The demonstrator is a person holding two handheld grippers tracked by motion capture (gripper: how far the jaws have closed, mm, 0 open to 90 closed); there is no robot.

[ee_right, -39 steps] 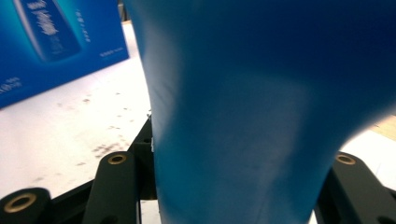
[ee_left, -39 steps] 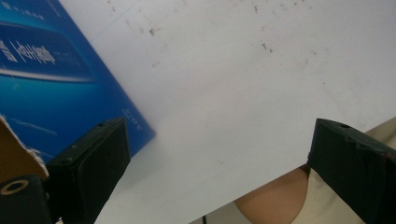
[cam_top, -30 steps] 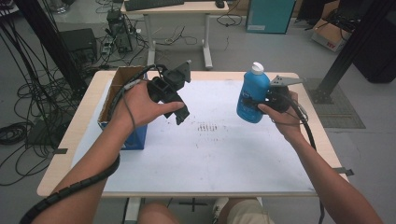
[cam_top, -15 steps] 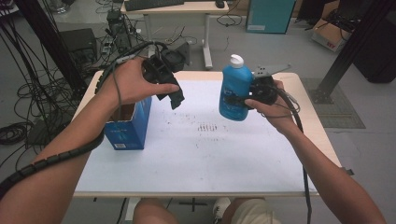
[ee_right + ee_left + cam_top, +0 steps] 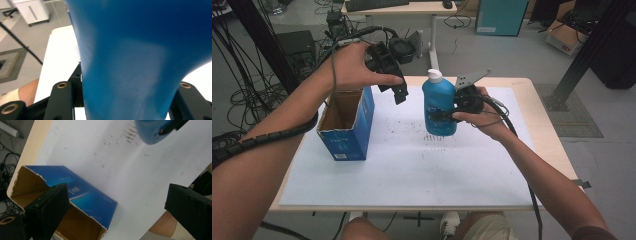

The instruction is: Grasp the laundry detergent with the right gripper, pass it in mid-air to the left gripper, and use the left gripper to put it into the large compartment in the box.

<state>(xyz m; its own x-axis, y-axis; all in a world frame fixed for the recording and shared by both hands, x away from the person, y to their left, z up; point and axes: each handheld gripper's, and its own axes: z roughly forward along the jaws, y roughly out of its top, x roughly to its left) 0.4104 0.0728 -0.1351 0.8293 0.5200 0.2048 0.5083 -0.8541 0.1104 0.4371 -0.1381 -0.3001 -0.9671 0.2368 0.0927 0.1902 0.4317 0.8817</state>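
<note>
The right gripper (image 5: pixel 451 114) holds a blue bottle (image 5: pixel 438 106) upright between its fingers, lifted above the surface's (image 5: pixel 412 170) middle. The left gripper (image 5: pixel 398 91), fingers wide and empty, hovers beside an open blue box (image 5: pixel 346 125) near the left edge.

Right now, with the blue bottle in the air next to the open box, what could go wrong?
1. The right tool clamps the blue plastic bottle with the white cap low on its body; it could tip or slip.
2. The torn-top blue cardboard box stands unheld, the left tool open above it; the bottle could knock it over.
</note>
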